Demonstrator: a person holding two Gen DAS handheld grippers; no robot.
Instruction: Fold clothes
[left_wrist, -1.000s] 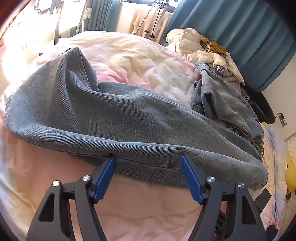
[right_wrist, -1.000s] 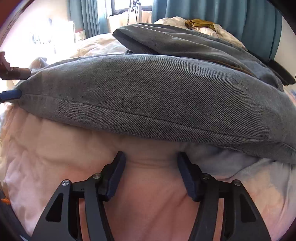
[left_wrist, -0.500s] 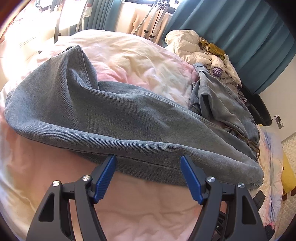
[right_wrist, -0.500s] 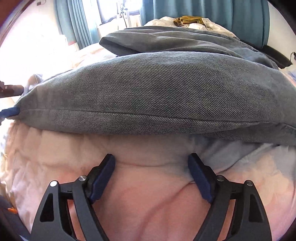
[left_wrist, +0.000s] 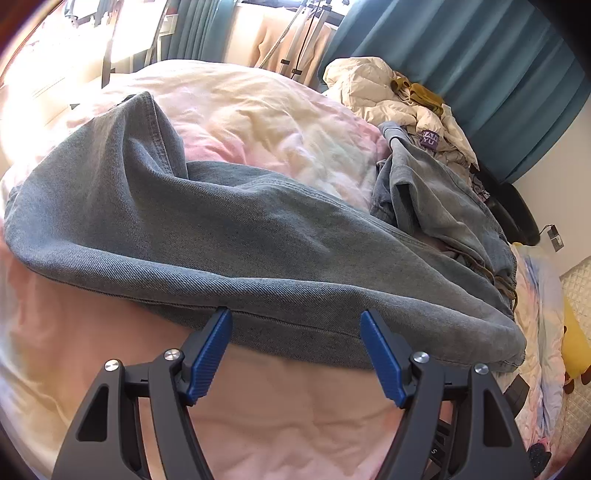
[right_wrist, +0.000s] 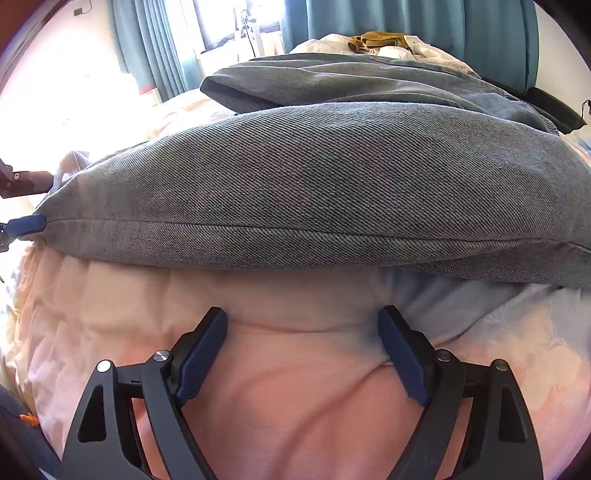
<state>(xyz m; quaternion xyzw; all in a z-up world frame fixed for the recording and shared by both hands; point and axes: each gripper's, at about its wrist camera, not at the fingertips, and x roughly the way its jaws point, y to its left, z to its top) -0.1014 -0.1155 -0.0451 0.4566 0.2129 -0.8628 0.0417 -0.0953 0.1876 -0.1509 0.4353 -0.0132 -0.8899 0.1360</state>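
Teal curtains (left_wrist: 480, 85) back the bed (left_wrist: 258, 424) I work over. Ahead of my left claw (left_wrist: 295, 350), wide and empty, the denim jeans (left_wrist: 240, 236) lie crosswise, their folded seam edge at its tips. My right claw (right_wrist: 303, 354), opening with nothing between, sits short of that edge over bare quilt.

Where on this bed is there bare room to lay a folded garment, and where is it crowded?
Free: the pink quilt in front of the blue-grey denim jeans, and the pale stretch beyond them toward the window. Crowded: the far right corner, where a cream puffer jacket, a mustard garment and more denim are heaped.
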